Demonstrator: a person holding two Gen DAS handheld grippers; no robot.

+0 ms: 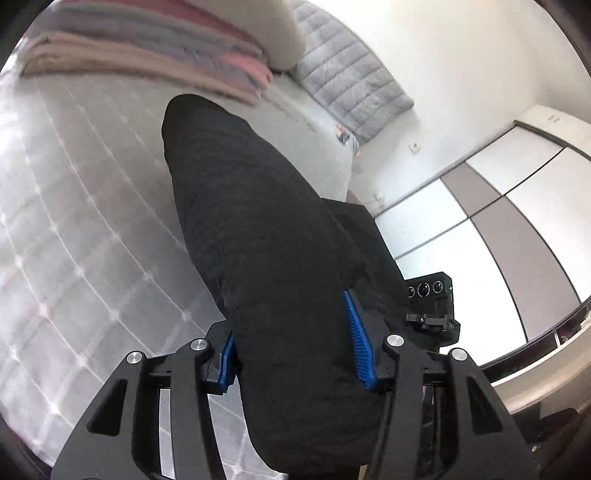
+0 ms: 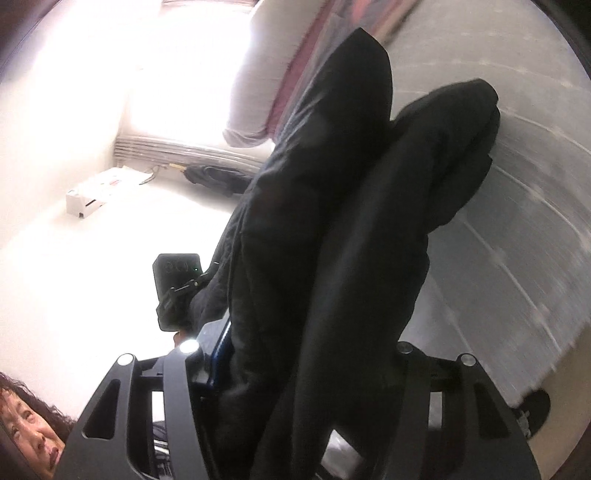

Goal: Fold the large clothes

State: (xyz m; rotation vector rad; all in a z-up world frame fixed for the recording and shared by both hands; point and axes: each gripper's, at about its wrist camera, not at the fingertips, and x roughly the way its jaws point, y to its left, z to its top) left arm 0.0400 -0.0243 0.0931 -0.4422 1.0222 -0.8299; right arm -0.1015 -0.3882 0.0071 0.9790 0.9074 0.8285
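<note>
Two grippers are in our hands, and each has a thick bunch of one black garment (image 1: 258, 229) between its fingers. From the left wrist camera, going left to right, we see the grey quilted mattress (image 1: 66, 206) spreading below, with a stack of folded clothes (image 1: 147, 51) in pink, grey and tan at its far edge and a pale pillow (image 1: 284, 33) beside the stack. In the middle the garment runs from the left gripper (image 1: 295, 354) toward the stack, its far end lying on the mattress. The blue ribbed pads (image 1: 360, 350) press the cloth from both sides, so this gripper is clamped on it. To the right stands a wardrobe (image 1: 498, 229) with white and grey panels, and the other gripper's black camera unit (image 1: 432, 291) shows just past the cloth.

From the right wrist camera, a bright window and white wall fill the left. The right gripper (image 2: 306, 362) is closed on the garment, which covers its right finger completely. Further right lies the mattress.
</note>
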